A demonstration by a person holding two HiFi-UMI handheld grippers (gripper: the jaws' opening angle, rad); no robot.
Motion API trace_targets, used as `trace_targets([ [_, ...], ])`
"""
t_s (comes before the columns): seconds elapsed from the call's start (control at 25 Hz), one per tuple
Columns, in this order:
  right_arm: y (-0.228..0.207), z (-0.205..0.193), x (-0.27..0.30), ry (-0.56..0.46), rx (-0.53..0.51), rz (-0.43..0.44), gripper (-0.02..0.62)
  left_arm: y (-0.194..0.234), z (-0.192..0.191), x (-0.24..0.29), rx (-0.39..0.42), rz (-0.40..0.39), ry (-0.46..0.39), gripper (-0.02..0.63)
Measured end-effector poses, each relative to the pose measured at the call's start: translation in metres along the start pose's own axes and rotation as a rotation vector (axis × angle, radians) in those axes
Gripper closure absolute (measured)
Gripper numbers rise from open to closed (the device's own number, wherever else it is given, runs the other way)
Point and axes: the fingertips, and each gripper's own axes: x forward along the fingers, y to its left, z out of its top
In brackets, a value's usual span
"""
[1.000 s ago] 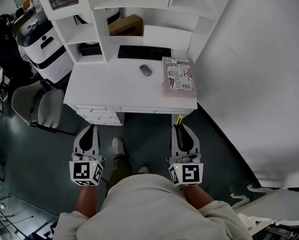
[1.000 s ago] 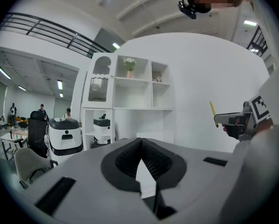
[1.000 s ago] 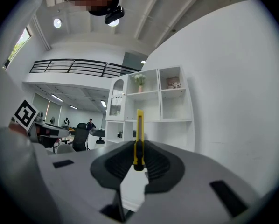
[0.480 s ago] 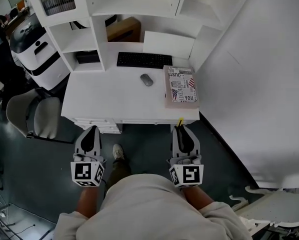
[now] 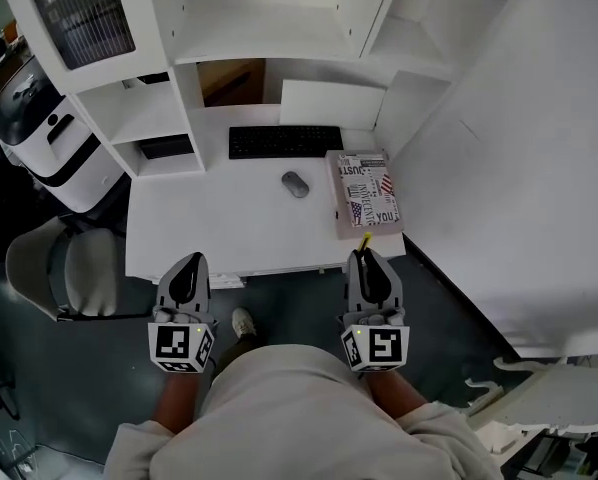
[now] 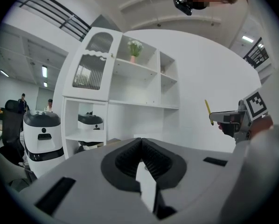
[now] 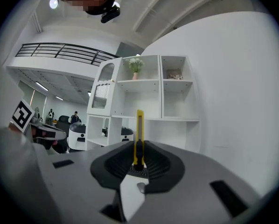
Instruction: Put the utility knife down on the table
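Right gripper point(image 5: 367, 258) pinches the yellow utility knife point(image 7: 139, 136), left gripper point(image 5: 187, 265) pressed together, empty; carried low, the tip perhaps strikes the white table's point(image 5: 209, 223) near edge.

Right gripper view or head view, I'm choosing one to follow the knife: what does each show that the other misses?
Only the right gripper view shows the right gripper's jaws clamped on the yellow utility knife, plus a potted plant on the top shelf. Only the head view shows the keyboard, mouse and printed box on the white table. Both show the knife's tip, the left gripper and the shelving unit.
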Motion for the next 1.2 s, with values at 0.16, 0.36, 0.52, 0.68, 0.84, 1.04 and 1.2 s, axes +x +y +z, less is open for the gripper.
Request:
trace_targets([
  [0.16, 0.016, 0.000, 0.029, 0.015, -0.006, -0.020, 0.526, 0.029, 0.001, 0.019, -0.009, -0.024, -0.001, 0.606],
  [0.36, 0.023, 0.003, 0.057, 0.015, -0.016, -0.043, 0.526, 0.053, 0.000, 0.042, -0.012, -0.047, 0.005, 0.606],
  [0.52, 0.020, -0.001, 0.075, 0.028, -0.015, -0.036, 0.526, 0.060, 0.003, 0.056, -0.012, -0.043, 0.007, 0.606],
  [0.68, 0.018, -0.014, 0.097, 0.049, -0.014, 0.003, 0.526, 0.061, 0.005, 0.069, -0.006, -0.016, 0.006, 0.606],
  [0.84, 0.013, -0.031, 0.119, 0.076, -0.018, 0.054, 0.526, 0.061, 0.005, 0.076, -0.010, 0.037, 0.010, 0.606],
  [1.04, 0.003, -0.055, 0.148, 0.122, 0.000, 0.102, 0.526, 0.053, 0.009, 0.087, -0.004, 0.080, 0.021, 0.606],
  [1.2, 0.003, -0.085, 0.171, 0.180, 0.023, 0.133, 0.526, 0.052, 0.009, 0.091, 0.000, 0.109, 0.030, 0.606],
])
